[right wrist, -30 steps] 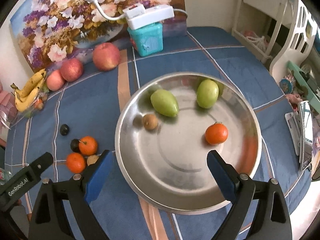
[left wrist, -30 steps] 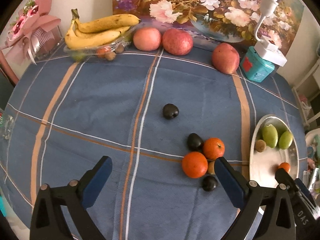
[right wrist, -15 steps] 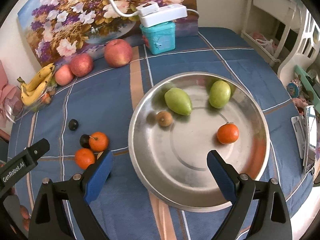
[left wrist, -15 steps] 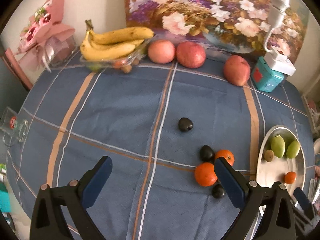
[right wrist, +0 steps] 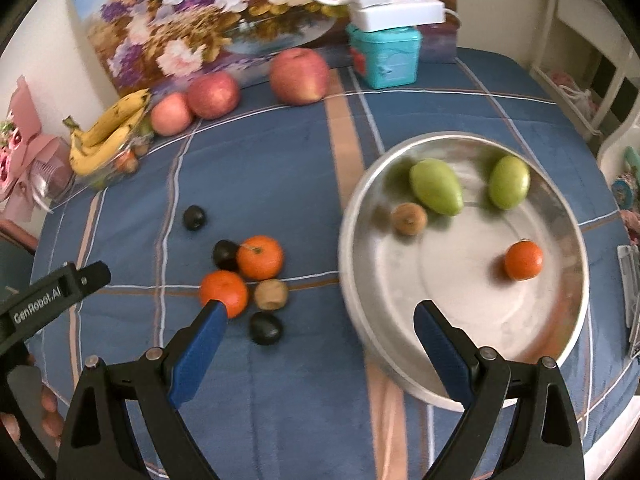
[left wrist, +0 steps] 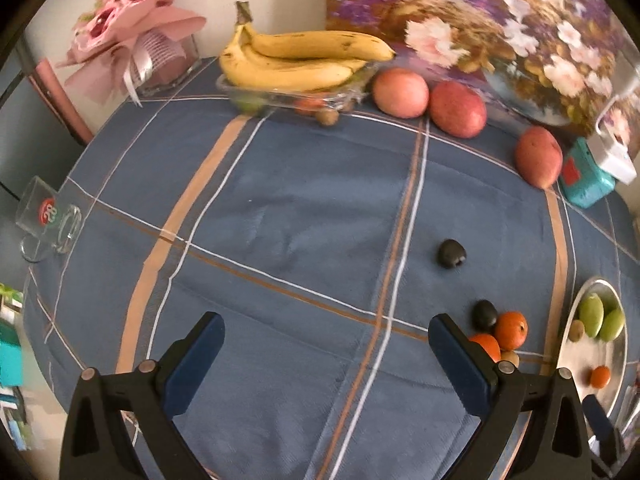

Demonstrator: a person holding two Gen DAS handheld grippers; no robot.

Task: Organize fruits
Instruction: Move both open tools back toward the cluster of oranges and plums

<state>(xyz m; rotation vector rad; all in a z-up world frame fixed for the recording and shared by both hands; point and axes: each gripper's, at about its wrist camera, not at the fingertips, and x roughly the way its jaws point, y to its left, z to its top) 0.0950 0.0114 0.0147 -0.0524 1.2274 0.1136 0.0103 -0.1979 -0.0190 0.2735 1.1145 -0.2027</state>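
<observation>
Fruits loose on worktop (right wrist: 280, 152): cluster of two oranges (right wrist: 260, 258), brown nut-like fruit (right wrist: 271, 295) and two dark plums (right wrist: 265, 328), touching or nearly so; third plum (right wrist: 194, 217) a little apart. Metal bowl (right wrist: 360, 280) to cluster's right, holding two green fruits, one small brown one, one orange. Right claw (right wrist: 318, 330) wide open, empty, hovering; left pad overlapping near orange (right wrist: 223, 293) in view, contact not confirmable. Cluster just ahead and left of right claw, bowl ahead-right. Left claw (left wrist: 326, 342) wide open, empty, aimed at bare cloth; cluster off behind its right pad. Judged: right hand nearer, better placed for next pick. Round fruit, no long axis to align.
</observation>
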